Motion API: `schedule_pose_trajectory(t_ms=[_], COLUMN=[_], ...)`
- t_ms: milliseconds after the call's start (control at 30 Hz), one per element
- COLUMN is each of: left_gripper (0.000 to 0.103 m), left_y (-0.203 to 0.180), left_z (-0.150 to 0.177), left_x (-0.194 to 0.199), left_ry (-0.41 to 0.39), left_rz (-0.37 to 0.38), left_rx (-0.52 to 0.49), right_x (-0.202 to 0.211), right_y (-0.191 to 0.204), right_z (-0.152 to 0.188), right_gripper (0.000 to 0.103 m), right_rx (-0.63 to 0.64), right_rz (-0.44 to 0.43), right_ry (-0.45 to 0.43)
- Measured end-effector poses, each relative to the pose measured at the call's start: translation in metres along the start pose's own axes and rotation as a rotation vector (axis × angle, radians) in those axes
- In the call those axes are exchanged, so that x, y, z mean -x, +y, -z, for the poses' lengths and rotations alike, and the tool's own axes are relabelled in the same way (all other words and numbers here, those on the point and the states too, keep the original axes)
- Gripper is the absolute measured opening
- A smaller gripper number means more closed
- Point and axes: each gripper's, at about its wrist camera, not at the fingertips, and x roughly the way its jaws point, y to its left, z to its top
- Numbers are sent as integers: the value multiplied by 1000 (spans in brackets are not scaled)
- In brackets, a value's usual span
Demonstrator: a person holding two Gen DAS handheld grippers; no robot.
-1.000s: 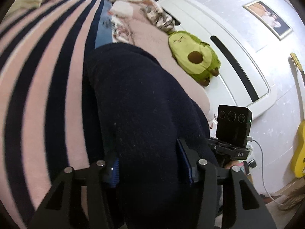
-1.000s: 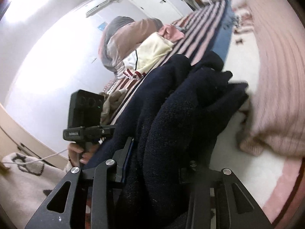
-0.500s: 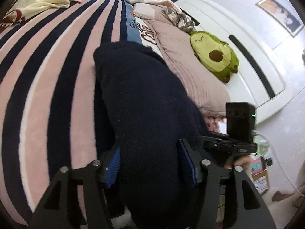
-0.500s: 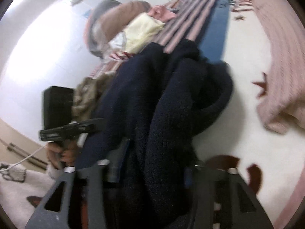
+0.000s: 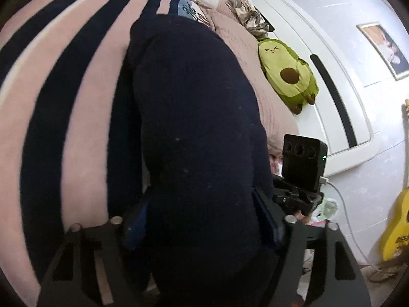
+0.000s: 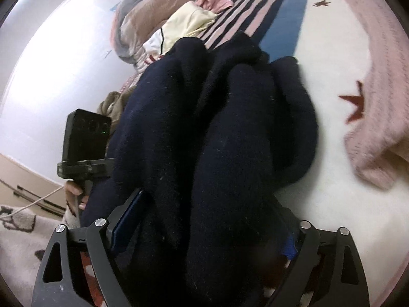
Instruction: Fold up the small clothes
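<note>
Left gripper (image 5: 202,220): jaws just opening, navy knit garment (image 5: 199,128) between them.
Right gripper (image 6: 204,220): jaws widening around garment.
Garment: on striped blanket (image 5: 64,89).

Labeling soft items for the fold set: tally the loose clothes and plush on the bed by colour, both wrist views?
Navy garment: 1
Pink knit: 1
Pale yellow garment: 1
Small pink garment: 1
Tan garment: 1
Green avocado plush: 1
Total: 6

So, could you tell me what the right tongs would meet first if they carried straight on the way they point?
The dark navy garment, which already lies between the right tongs as they open; beyond it probably the white blanket.
</note>
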Motion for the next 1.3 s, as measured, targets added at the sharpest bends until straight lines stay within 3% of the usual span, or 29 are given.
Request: schedule_pose_trajectory(t_ms=[33, 133, 333, 633, 833, 1300], left_gripper=[61, 55, 52, 52, 51, 49], left_y=[-3, -6, -27, -69, -71, -10], left_z=[-1, 3, 2, -4, -7, 1], left_x=[1, 11, 36, 119, 197, 394], left_ry=[-3, -17, -72, -208, -323, -547], left_rz=[-10, -44, -64, -132, -214, -417], left_rx=[-11, -41, -120, -284, -362, -356], right_x=[-2, -6, 9, 15, -2, -134], right_y=[-1, -3, 20, 91, 152, 307], right_z=[-1, -2, 1, -17, -41, -119], right_gripper=[69, 48, 31, 31, 26, 24], right_rx=[-2, -38, 13, 113, 214, 429], right_rz=[-22, -110, -118, -149, -180, -284], right_ry=[0, 1, -60, -151, -159, -39])
